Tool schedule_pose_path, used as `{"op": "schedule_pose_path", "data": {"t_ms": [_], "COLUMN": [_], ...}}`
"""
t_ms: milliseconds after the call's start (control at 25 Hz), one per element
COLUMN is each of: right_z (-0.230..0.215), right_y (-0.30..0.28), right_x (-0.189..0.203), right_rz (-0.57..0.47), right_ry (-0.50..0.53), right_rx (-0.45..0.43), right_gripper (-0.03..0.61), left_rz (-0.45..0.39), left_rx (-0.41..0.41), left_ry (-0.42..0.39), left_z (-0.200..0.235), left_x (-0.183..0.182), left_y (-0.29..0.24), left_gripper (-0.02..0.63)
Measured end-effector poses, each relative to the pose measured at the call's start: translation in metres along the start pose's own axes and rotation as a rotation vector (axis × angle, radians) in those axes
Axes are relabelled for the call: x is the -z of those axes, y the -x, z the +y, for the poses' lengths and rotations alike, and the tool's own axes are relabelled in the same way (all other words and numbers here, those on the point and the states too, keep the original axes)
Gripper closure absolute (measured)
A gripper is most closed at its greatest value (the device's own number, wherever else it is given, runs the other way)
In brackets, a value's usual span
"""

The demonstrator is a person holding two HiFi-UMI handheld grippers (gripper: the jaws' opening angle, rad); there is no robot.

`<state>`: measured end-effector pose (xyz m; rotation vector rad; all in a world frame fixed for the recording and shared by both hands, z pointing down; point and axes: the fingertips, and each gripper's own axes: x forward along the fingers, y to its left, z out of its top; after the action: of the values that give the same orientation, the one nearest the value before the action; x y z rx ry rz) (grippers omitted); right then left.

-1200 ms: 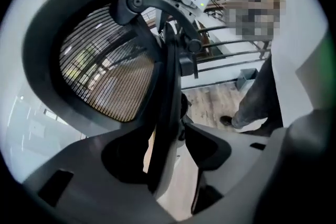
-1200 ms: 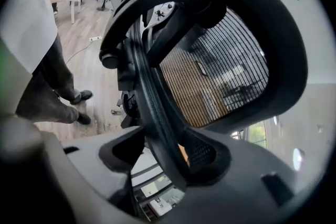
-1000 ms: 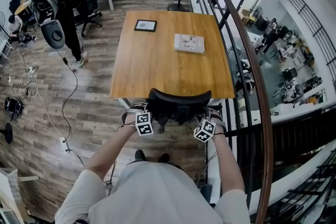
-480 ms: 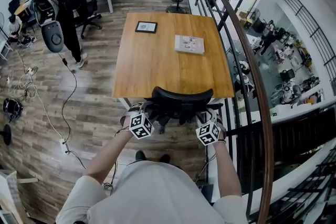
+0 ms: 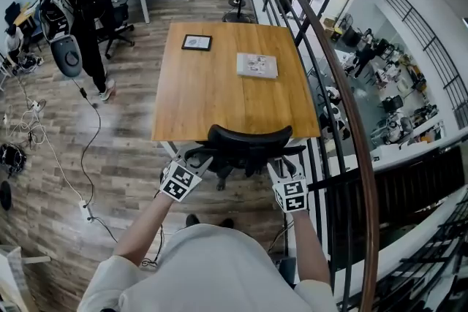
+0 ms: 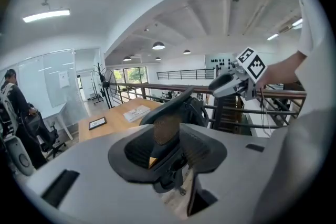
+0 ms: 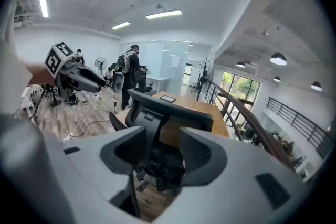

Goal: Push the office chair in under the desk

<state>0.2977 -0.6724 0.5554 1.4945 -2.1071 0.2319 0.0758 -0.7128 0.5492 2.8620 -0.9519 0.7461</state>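
Head view — office chair front toward desk (backrest crosswise)

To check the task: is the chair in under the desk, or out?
In: the chair back stands at the desk edge, seat hidden beneath.

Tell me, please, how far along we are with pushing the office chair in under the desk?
Apparently done: the office chair has its backrest at the near edge of the desk, seat hidden beneath. In hand: nothing; the left gripper and right gripper hover behind the backrest, jaws apart, having just been closing a little, gripping nothing. Left: perhaps a final nudge.
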Motion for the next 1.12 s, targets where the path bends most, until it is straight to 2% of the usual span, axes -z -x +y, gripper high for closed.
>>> {"op": "schedule_pose_path", "data": {"t_ms": [240,480,760,920,1120], "right_z": [0.005,0.015,0.012,0.005,0.006], "right_y": [0.013,0.026,0.051,0.055,0.057], "right_x": [-0.028,-0.047,-0.072,-0.086,-0.087], "right_rz": [-0.072,-0.151,-0.249,-0.283,-0.287], "right_ry": [-0.028,-0.078,-0.127,-0.128,-0.125], "right_rx": [0.0,-0.011,0.02,0.031,0.042], "right_gripper": [0.394,0.509,0.575,0.575,0.577], "left_rz": [-0.013,-0.085,-0.168,-0.214,-0.226], "left_rx": [-0.028,-0.055,-0.077,-0.079,-0.072], "left_ry": [0.026,0.088,0.139,0.152,0.149], "left_z": [0.013,0.02,0.023,0.029,0.03], "left_x": [-0.008,-0.023,-0.044,-0.06,-0.063], "left_y": [0.014,0.024,0.044,0.047,0.046], "left_gripper": [0.497,0.582,0.618,0.62,0.62]}}
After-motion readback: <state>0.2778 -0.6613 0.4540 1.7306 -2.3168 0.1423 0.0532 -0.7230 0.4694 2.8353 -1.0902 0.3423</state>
